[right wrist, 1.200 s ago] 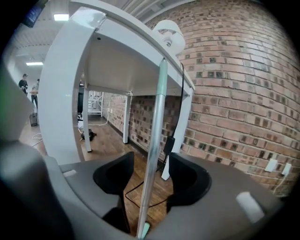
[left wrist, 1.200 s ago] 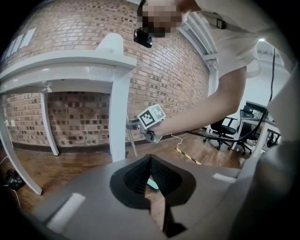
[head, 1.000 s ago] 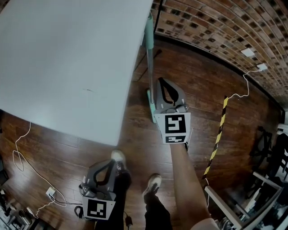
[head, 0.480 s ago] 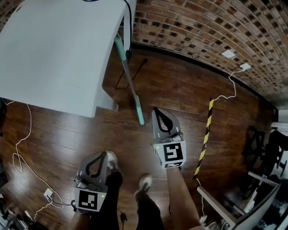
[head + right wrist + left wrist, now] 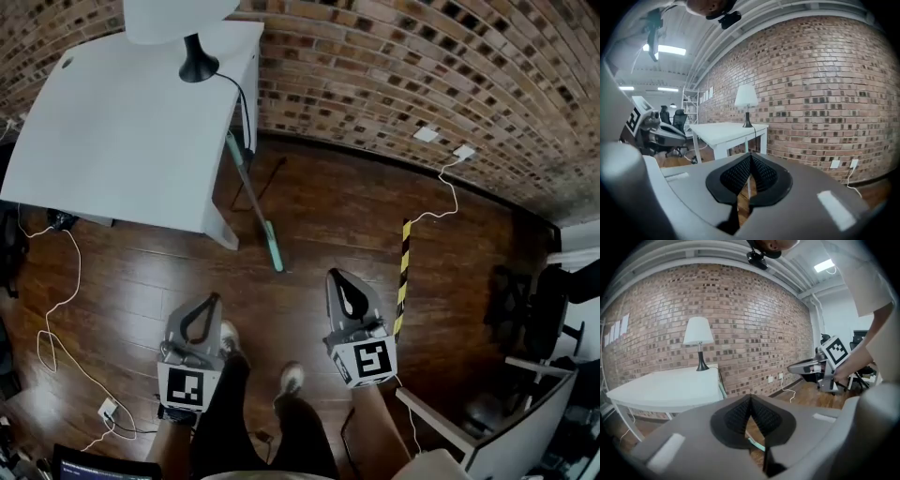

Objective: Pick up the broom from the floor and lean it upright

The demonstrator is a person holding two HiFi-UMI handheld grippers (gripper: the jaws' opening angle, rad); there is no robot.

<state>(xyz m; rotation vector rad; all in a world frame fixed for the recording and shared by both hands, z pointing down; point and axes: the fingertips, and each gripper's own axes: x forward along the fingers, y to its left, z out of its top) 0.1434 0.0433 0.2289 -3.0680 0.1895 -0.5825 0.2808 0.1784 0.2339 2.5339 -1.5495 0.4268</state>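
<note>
The broom, a thin grey pole with teal ends, leans with its top against the white table's edge and its lower end on the wooden floor. My right gripper hangs shut and empty, a short way right of the broom's foot. The left gripper is also shut on nothing, nearer to me and left of the foot. In the left gripper view the pads meet, and the teal pole shows beside the table. The right gripper view shows shut pads pointing toward the table.
A lamp stands on the table by the brick wall. A yellow-black strip lies on the floor at the right. Cables trail at the left, and a white lead runs from the wall sockets. The person's feet are below.
The right gripper has come away from the broom's lower end. Both grippers have risen and pulled back, and the broom stays leaning on the table. The head view now takes in the wall and lamp.
</note>
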